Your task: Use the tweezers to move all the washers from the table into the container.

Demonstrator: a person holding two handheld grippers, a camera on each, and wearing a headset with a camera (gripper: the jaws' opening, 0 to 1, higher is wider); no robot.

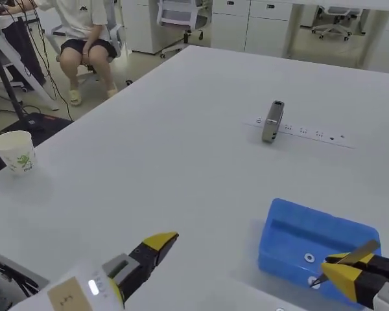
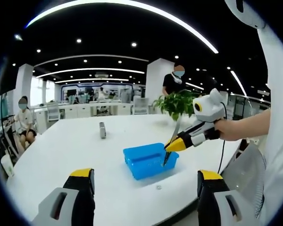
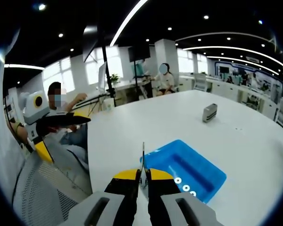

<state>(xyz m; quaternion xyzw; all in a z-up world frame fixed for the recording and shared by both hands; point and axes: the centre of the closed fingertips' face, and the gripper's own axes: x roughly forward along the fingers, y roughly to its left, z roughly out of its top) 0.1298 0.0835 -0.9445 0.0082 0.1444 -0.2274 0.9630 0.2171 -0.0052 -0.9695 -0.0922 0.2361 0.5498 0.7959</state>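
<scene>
Holding the tweezers (image 3: pixel 143 159) clamped between fully closed jaws, the right claw (image 3: pixel 142 175) hangs at the near edge of the blue container (image 3: pixel 162 150). The tweezer tips point down into the tray. This placement suits a release directly over the tray floor, where three washers (image 3: pixel 185 187) lie. Whether the tips carry a washer at this moment cannot be determined.

The left claw (image 2: pixel 146 175) stands wide open and empty, low over the desk (image 1: pixel 181 149) and apart from the container. It appears parked clear so that the tweezers have free passage. One loose washer (image 2: pixel 158 187) lies on the desk just beside the container, so the task is judged incomplete.
</scene>
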